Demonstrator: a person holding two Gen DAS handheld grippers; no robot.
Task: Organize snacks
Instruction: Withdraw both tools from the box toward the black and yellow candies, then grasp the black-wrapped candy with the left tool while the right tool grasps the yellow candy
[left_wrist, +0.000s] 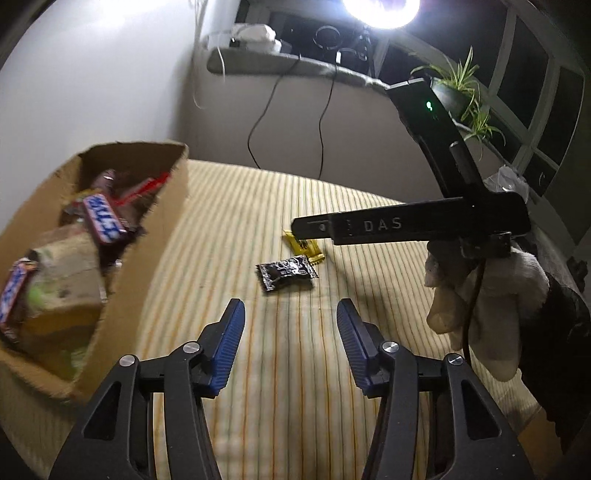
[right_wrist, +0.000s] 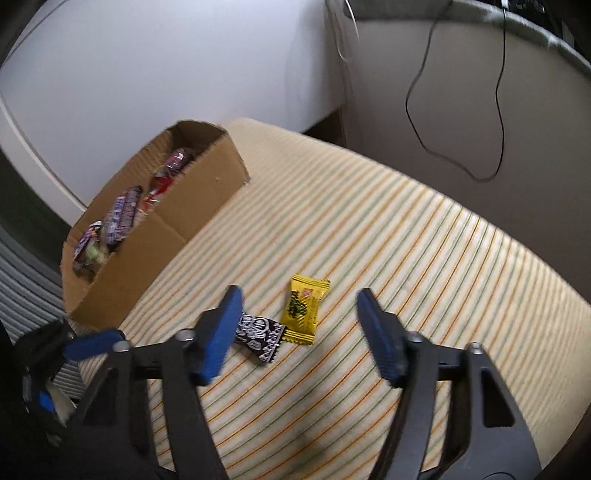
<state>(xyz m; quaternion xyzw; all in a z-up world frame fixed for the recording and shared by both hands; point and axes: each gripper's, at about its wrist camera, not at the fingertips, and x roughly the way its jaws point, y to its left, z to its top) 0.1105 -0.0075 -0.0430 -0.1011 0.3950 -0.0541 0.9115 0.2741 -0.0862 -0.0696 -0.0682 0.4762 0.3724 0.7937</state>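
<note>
Left wrist view: left gripper (left_wrist: 291, 334) w/ blue pads (left_wrist: 231, 345) spread apart, nothing between them, above a striped cloth (left_wrist: 288, 387); just ahead lies a black-and-white candy wrapper (left_wrist: 287, 274), a yellow candy wrapper (left_wrist: 304, 248) touching or nearly touching its far corner; at left a cardboard box (left_wrist: 162, 236) holds snack bars (left_wrist: 103, 218) & other packets, blurred; at right a gloved hand (left_wrist: 484, 314) grips the other tool, its black body reaching over the yellow piece. Right wrist view: right gripper (right_wrist: 299, 332) also released, pads (right_wrist: 380, 339) wide, empty, poised over the same two sweets; the yellow one shows between the fingers, the black one partly hidden behind the left finger; box sits farther left on the cloth, well apart from the sweets; cables (right_wrist: 495, 110) hang down the wall behind.
</note>
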